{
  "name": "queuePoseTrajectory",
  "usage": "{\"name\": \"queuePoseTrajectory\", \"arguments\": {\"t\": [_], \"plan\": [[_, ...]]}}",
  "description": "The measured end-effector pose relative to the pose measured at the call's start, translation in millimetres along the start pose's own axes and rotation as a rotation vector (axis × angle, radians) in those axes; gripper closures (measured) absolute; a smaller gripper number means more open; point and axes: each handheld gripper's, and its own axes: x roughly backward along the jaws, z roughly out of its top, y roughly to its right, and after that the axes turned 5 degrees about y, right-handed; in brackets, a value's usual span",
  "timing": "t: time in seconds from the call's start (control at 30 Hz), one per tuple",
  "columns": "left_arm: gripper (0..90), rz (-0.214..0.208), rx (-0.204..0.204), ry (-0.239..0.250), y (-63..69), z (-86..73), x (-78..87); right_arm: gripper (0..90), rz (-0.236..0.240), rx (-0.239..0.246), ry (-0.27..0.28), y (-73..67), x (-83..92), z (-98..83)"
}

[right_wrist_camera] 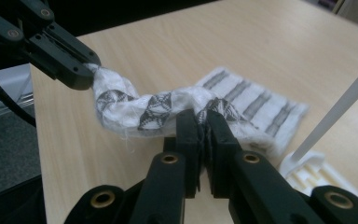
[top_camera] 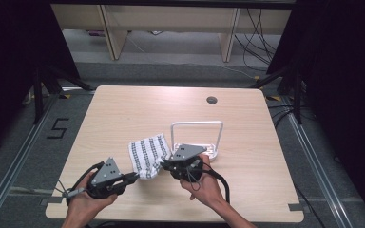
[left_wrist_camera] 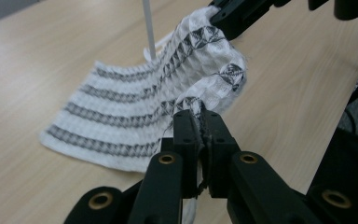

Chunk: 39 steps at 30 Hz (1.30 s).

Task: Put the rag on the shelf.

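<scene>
A white cloth (top_camera: 145, 151) with dark patterned stripes lies on the wooden table (top_camera: 138, 109), its near edge lifted. My left gripper (top_camera: 135, 176) is shut on the near left corner of the cloth (left_wrist_camera: 121, 116), as the left gripper view (left_wrist_camera: 201, 116) shows close up. My right gripper (top_camera: 163, 164) is shut on the near right corner, and the cloth (right_wrist_camera: 256, 105) bunches between its jaws (right_wrist_camera: 203, 119). The lifted edge sags between the two grippers. The rest of the cloth lies flat toward the far side.
A white wire rack (top_camera: 197, 124) on a white base stands just right of the cloth, close behind my right gripper; its rod (right_wrist_camera: 340, 107) rises at the right. A round cable hole (top_camera: 212, 99) sits at the table's back. Bare tabletop spreads left and behind.
</scene>
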Motion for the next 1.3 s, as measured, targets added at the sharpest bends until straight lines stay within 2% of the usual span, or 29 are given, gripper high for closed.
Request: {"name": "queuePoseTrajectory", "arguments": {"t": [0.13, 0.17, 0.2, 0.27, 0.3, 0.4, 0.47, 0.5, 0.53, 0.57, 0.6, 0.77, 0.83, 0.87, 0.97, 1.0, 1.1, 1.13, 1.3], "plan": [[85.3, 0.019, 0.008, 0.076, -5.3, 21.4, 13.9, 86.1, 0.003, 0.021, 0.028, 3.8, 5.1, 26.1], [85.3, 0.019, 0.008, 0.076, -5.3, 21.4, 13.9, 86.2, 0.003, 0.031, 0.032, 4.7, 6.9, 32.4], [85.3, 0.025, -0.006, 0.094, -8.4, 28.4, 18.5, 86.2, 0.003, 0.031, 0.032, 4.7, 6.9, 32.4], [85.3, 0.028, -0.007, 0.107, -12.1, 38.6, 25.4, 86.2, -0.006, 0.020, 0.028, 4.5, 12.5, 45.1], [85.3, 0.023, -0.005, 0.122, -14.7, 46.4, 30.2, 86.2, 0.006, 0.020, 0.048, 7.1, 17.8, 55.1], [85.4, 0.021, -0.004, 0.138, -17.5, 57.8, 37.1, 86.2, 0.000, -0.003, 0.067, 7.8, 26.6, 65.6], [85.4, 0.011, -0.004, 0.152, -17.6, 64.6, 41.0, 86.2, 0.001, 0.025, 0.089, 9.3, 32.2, 71.9], [85.4, 0.000, -0.003, 0.158, -17.1, 68.1, 43.0, 86.2, 0.004, -0.009, 0.083, 7.3, 36.5, 74.5], [85.4, -0.008, -0.004, 0.167, -16.0, 71.7, 44.9, 86.2, 0.014, 0.007, 0.091, 7.7, 39.7, 77.2], [85.4, -0.008, -0.014, 0.165, -14.8, 75.5, 47.5, 86.2, 0.008, -0.004, 0.096, 7.1, 43.5, 79.5], [85.4, -0.014, -0.019, 0.167, -13.4, 79.3, 49.6, 86.2, 0.016, 0.015, 0.104, 7.7, 46.2, 81.7], [85.4, -0.056, -0.014, 0.180, -10.3, 97.5, 55.6, 86.2, 0.035, 0.004, 0.131, 5.1, 63.3, 88.8], [85.4, -0.066, -0.015, 0.186, -9.7, 104.6, 56.4, 86.2, 0.027, -0.007, 0.132, 2.3, 70.8, 89.8], [85.4, -0.071, -0.016, 0.193, -8.6, 107.6, 56.3, 86.2, 0.027, 0.003, 0.142, 2.8, 74.5, 90.2], [85.4, -0.107, -0.021, 0.207, -3.9, 114.5, 53.7, 86.2, 0.025, -0.020, 0.144, 0.1, 87.3, 90.7], [85.4, -0.112, -0.021, 0.206, -2.6, 116.7, 52.7, 86.2, 0.025, -0.006, 0.153, 1.3, 90.8, 90.6], [85.4, -0.131, -0.026, 0.208, 0.8, 122.8, 47.1, 86.2, 0.013, -0.011, 0.176, 3.7, 101.7, 88.6], [85.4, -0.135, -0.031, 0.205, 1.6, 125.3, 45.4, 86.2, 0.015, -0.031, 0.174, 4.3, 105.1, 87.5], [85.4, -0.150, -0.034, 0.213, 2.5, 137.7, 34.9, 86.1, -0.034, -0.042, 0.187, 12.5, 120.3, 83.0]]}}
